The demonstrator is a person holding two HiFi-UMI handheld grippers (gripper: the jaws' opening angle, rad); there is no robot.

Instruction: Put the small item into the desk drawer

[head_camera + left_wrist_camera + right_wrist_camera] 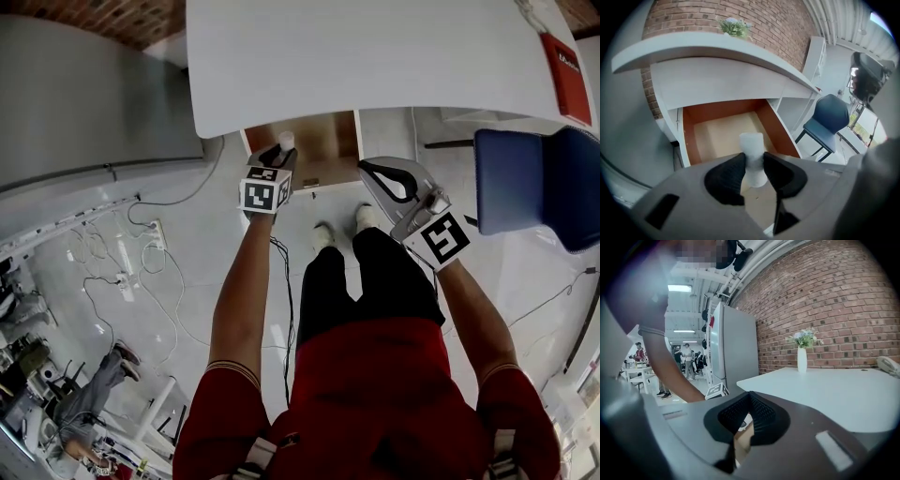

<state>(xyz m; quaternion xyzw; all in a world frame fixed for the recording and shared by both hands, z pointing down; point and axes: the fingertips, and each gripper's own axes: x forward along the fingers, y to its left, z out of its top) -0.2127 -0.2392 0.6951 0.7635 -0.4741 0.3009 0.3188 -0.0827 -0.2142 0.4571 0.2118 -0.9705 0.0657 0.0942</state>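
Brick wall and a white desk lie ahead of the left gripper, and the drawer stands open just beyond and below its jaws. Those jaws pinch the item, a small white cylinder, upright between the pads. The right gripper is closed on nothing. Opening and pickup look done. What remains, I judge: reach forward over the drawer, lower, release.
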